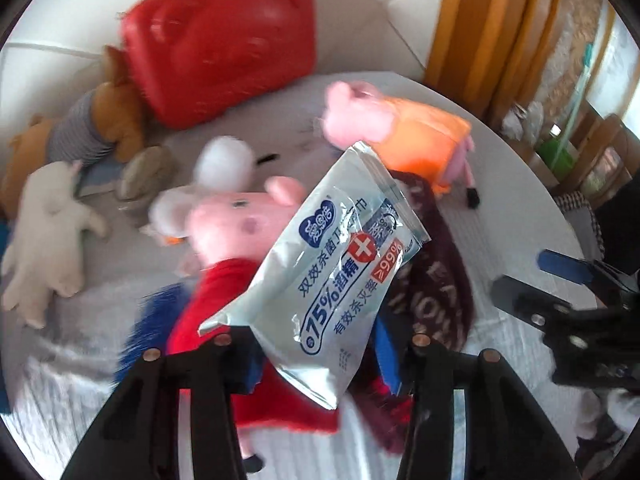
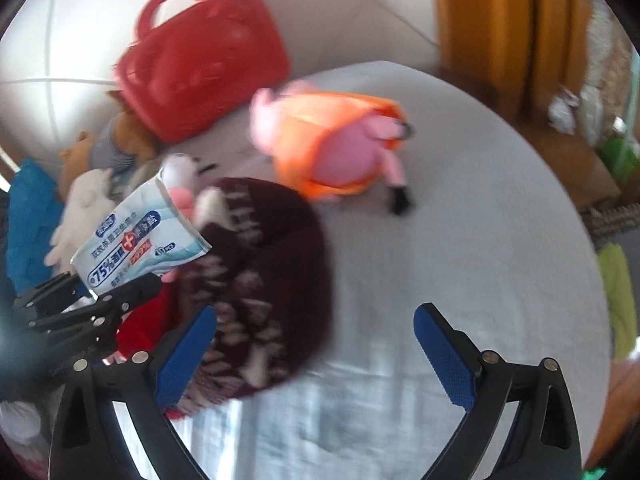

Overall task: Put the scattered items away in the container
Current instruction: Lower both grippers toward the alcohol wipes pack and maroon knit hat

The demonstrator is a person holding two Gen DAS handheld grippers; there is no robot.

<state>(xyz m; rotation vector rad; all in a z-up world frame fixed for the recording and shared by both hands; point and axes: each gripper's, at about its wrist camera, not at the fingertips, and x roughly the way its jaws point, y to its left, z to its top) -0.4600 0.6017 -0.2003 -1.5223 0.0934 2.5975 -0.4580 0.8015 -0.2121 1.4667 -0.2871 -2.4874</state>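
Wipes packet (image 1: 326,280), silver-blue, sits pinched at its lower end in the closed left gripper (image 1: 320,356), lifted above a red-dressed pig plush (image 1: 240,240) and the maroon knit hat (image 2: 260,280). The right gripper (image 2: 316,352) hangs over the white table (image 2: 460,240), jaws wide apart and holding nothing. Farther off lies an orange-dressed pig plush (image 2: 332,140); beyond it stands the red basket (image 2: 200,64).

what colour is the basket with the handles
Red; the basket shows best in the left wrist view.
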